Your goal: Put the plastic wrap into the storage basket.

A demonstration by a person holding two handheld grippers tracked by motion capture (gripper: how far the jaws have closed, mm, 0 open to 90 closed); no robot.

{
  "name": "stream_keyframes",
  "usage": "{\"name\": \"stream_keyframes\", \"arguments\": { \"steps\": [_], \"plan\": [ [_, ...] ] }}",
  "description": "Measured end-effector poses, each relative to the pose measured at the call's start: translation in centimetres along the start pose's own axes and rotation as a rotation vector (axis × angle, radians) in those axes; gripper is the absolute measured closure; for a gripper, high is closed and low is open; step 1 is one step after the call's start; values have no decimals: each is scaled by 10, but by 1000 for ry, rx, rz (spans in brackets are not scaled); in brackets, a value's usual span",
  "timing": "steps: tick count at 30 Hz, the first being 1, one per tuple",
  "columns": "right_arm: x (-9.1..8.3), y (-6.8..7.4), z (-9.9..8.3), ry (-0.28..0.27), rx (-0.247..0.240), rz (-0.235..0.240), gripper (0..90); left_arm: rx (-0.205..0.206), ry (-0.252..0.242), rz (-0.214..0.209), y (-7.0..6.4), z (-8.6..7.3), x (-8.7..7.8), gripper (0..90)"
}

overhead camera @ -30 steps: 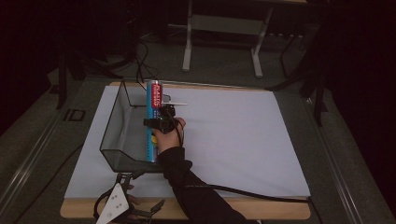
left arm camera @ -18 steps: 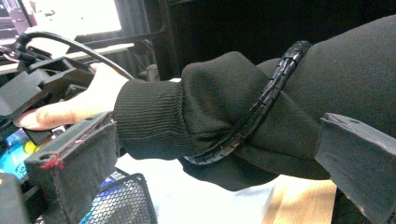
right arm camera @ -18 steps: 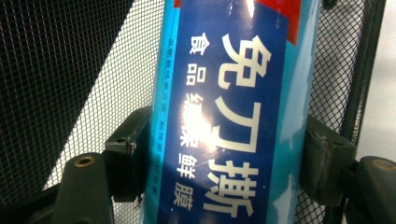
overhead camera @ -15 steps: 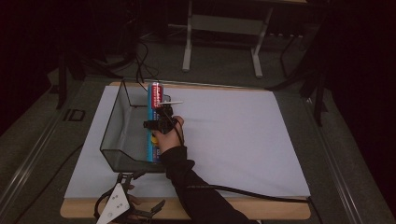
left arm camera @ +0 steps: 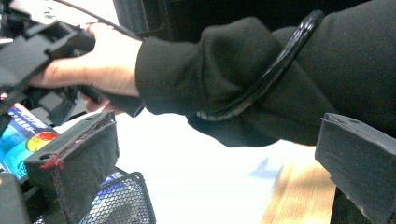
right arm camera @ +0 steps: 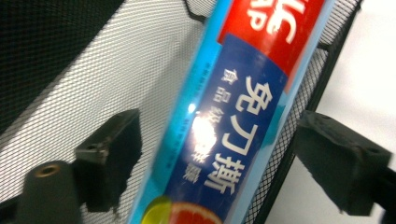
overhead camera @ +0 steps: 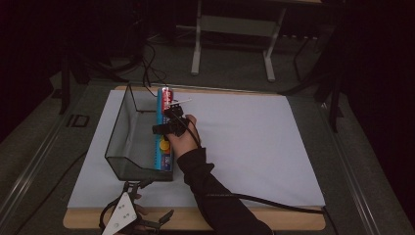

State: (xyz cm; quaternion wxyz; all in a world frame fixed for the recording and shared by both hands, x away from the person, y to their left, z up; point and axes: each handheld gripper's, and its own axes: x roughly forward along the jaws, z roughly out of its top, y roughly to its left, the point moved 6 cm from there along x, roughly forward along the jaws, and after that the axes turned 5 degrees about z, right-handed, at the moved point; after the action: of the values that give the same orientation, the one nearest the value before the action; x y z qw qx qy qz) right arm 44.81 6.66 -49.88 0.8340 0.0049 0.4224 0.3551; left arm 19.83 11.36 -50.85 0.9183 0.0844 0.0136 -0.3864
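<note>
right gripper [overhead camera: 169, 116] hovers over wrap box [overhead camera: 164, 128], fingers apart; left gripper [overhead camera: 142, 203] likewise.

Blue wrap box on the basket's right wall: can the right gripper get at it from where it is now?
Probably yes. The right gripper hangs just above the box with its jaws open either side of it; only the mesh basket wall under the box might foul one jaw.

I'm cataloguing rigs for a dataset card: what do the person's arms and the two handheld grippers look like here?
The right arm wears a black long sleeve with a glossy black cable running along it. The right gripper is black, with two blocky matte jaws. The left gripper is also black, its fabric-like jaw pads edged with red marks, and carries a pale grey three-cornered plate bearing small dark markings.
</note>
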Motion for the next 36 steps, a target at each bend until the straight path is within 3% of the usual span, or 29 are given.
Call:
{"name": "stream_keyframes", "arguments": {
  "steps": [8,13,18,36],
  "plan": [
    [-34,-1,5,-12,-87,38,137,-3,0,2,0,0,0,4],
    [-59,-9,6,-35,-129,23,137,-3,5,3,-1,-1,1,4],
    [-84,-21,5,-54,-130,37,139,2,8,8,0,-1,2,4],
    [-137,-59,-24,-122,-179,4,142,3,12,-1,-2,-2,3,4]
  ]
}}
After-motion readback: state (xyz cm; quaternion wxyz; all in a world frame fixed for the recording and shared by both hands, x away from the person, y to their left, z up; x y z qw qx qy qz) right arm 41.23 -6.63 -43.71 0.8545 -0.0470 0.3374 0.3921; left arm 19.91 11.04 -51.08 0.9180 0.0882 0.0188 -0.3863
